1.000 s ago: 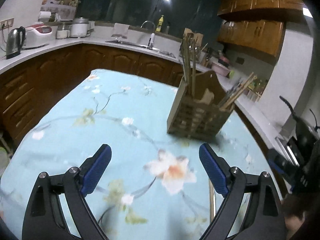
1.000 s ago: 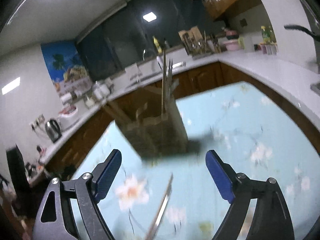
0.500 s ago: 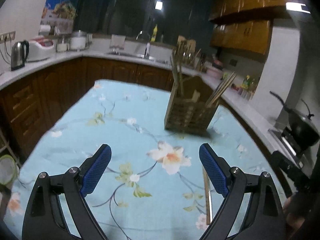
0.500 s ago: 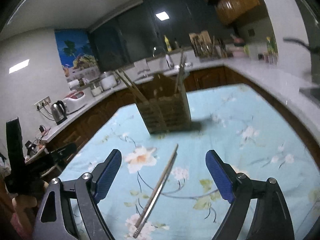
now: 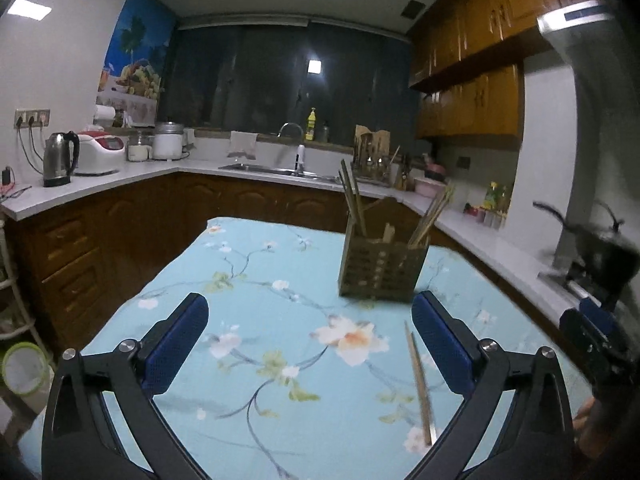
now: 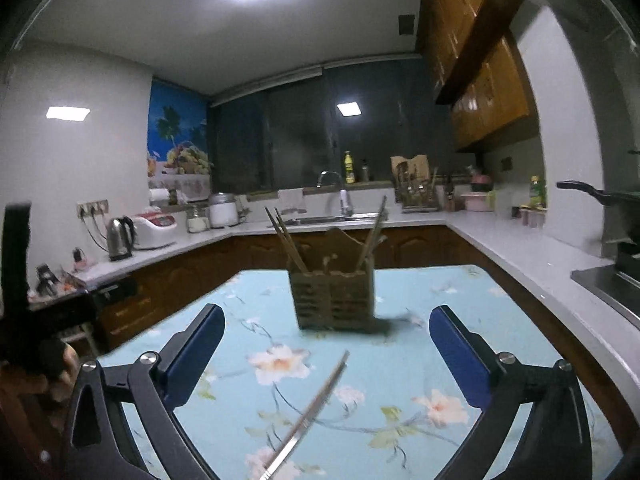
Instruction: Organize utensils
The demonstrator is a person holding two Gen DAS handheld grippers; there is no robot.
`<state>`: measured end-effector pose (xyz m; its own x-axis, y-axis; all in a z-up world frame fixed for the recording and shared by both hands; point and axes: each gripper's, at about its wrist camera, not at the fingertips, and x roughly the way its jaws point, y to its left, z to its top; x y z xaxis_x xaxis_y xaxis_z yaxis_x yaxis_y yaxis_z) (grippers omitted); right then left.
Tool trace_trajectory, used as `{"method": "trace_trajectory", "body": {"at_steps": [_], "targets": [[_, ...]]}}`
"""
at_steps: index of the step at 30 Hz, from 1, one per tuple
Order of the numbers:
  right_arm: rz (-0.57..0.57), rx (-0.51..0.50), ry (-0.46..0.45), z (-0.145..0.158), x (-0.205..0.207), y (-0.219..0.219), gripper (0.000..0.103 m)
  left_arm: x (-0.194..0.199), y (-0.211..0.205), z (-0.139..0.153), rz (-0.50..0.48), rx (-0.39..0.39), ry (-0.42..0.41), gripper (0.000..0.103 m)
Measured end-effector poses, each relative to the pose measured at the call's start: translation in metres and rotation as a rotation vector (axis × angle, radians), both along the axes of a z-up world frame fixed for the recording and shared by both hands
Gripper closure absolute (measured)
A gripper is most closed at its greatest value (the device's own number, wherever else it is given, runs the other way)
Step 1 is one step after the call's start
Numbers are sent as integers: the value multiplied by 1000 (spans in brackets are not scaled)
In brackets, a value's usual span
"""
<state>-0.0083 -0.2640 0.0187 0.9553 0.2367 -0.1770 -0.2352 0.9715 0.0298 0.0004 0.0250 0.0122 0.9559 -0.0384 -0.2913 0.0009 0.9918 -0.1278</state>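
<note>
Left gripper (image 5: 308,344) and right gripper (image 6: 326,354) are held with jaws wide, nothing gripped. Chopsticks (image 6: 308,416) are seen flat on the tablecloth (image 5: 248,280), near the wooden holder (image 6: 334,300), apart from it.

Both the left gripper (image 5: 306,340) and the right gripper (image 6: 326,350) hover level above the bench, fingers spread wide, holding nothing.

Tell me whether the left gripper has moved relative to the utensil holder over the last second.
Yes. The left gripper has pulled back: the wooden utensil holder on the tablecloth looks farther off and more table shows.
</note>
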Motion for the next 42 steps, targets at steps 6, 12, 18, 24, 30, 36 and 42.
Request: {"method": "trace_trajectory", "body": {"at_steps": [6, 12, 18, 24, 30, 36, 42], "targets": [[-44, -22, 13, -29, -7, -7, 0, -9, -8, -29, 22, 62, 5, 0], [-39, -18, 26, -37, -10, -11, 0, -12, -14, -43, 20, 95, 27, 0], [-52, 16, 55, -45, -9, -19, 0, -10, -20, -50, 26, 119, 47, 0], [-63, 40, 64, -51, -9, -26, 0, -10, -22, -54, 27, 115, 54, 0], [-72, 32, 34, -47, -13, -26, 0, -11, -23, -53, 20, 124, 46, 0], [-71, 39, 24, -43, -14, -28, 0, -16, -26, -50, 24, 130, 28, 0], [-59, 35, 19, -43, -16, -24, 0, -21, -26, -46, 35, 138, 4, 0]]}}
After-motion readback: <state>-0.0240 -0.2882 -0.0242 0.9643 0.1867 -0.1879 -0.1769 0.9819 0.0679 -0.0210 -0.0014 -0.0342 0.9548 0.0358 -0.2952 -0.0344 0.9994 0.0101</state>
